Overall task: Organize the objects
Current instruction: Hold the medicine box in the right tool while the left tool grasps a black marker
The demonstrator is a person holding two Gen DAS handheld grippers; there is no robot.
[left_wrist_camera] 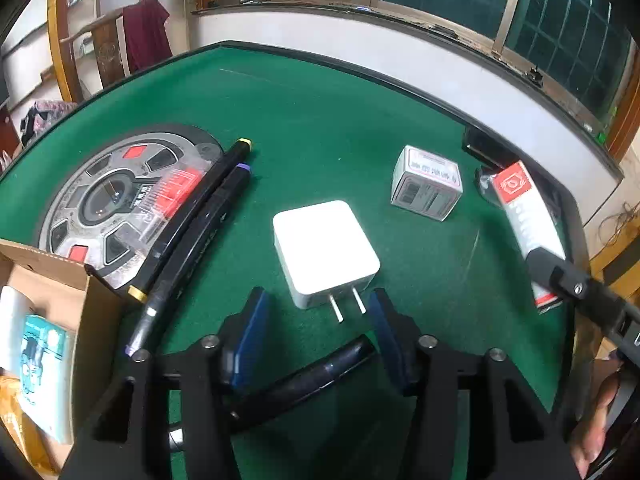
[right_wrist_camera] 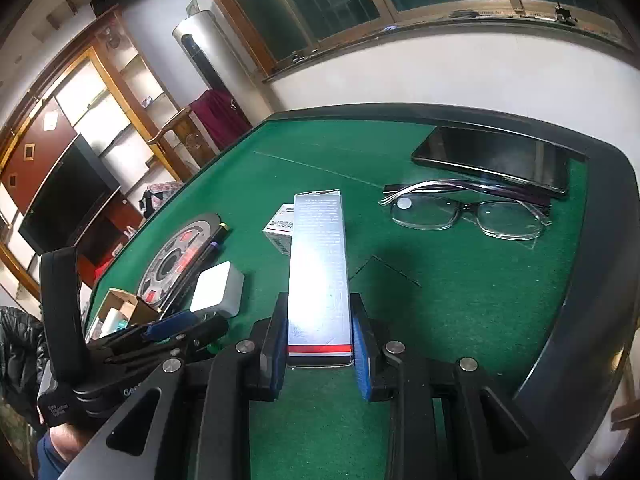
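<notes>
- Right tool grips a long white carton above the green surface.
- Left tool stands open around the white charger's prongs, which rest on the surface, untouched.
- Spectacles lie folded near a phone.

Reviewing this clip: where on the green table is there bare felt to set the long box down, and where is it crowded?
Bare felt: the far stretch of the green table behind the white charger and small box, and the near-right patch in front of the glasses. Crowded: the left side, with markers, round centre panel and cardboard box.
</notes>
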